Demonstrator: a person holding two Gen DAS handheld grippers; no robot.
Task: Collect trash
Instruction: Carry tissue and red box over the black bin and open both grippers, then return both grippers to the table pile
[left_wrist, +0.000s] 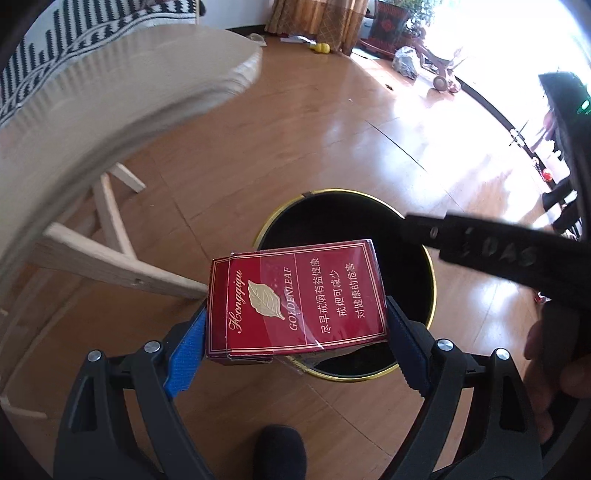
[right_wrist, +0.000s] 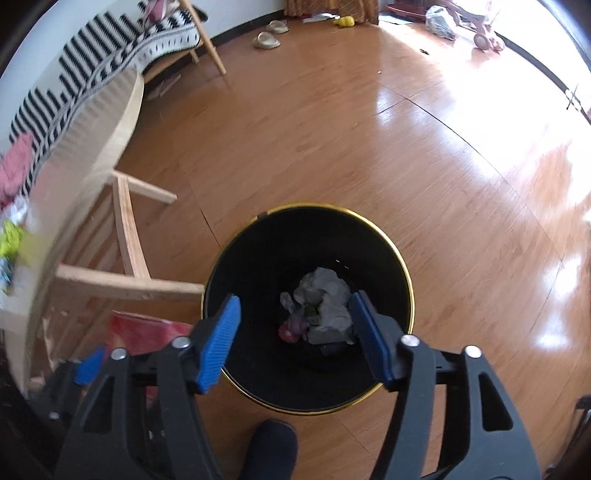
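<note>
Over the black waste bin (left_wrist: 413, 280) with its gold rim, both grippers pointed steeply down at the wooden floor (left_wrist: 295, 147).

Item 1, left gripper (left_wrist: 295, 325): black frame, blue pads; fingers set wide and clamped on the short ends of a red cigarette pack (left_wrist: 295, 295), clear wrap partly loose, gold leaf emblem and "GOLDENLEAF" lettering facing the camera. Pack held flat, partly above the bin's near-left rim, partly above the floor beside it.

Item 2, right gripper (right_wrist: 295, 332): same build; jaws parted, nothing between them. It hung directly over the bin's mouth. In the left wrist view its black body crossed the bin's right side, with part of a hand (left_wrist: 546, 354) on its handle at the frame edge.

Item 3, bin contents, seen from the right wrist view: crumpled grey paper (right_wrist: 325, 302) and a small reddish-purple scrap (right_wrist: 291, 328) lying on the bottom.

Item 4, surroundings: a pale wooden table (right_wrist: 122, 110) with braced legs just left of the bin; a black-and-white patterned throw (right_wrist: 110, 48) on a bench behind it; bright yellow-green wrappers (right_wrist: 11, 236) on the tabletop, blurred; a dark slipper toe (right_wrist: 269, 446) on the floor at the bin's near side; a pair of pale slippers (right_wrist: 269, 35) far across the floor.
</note>
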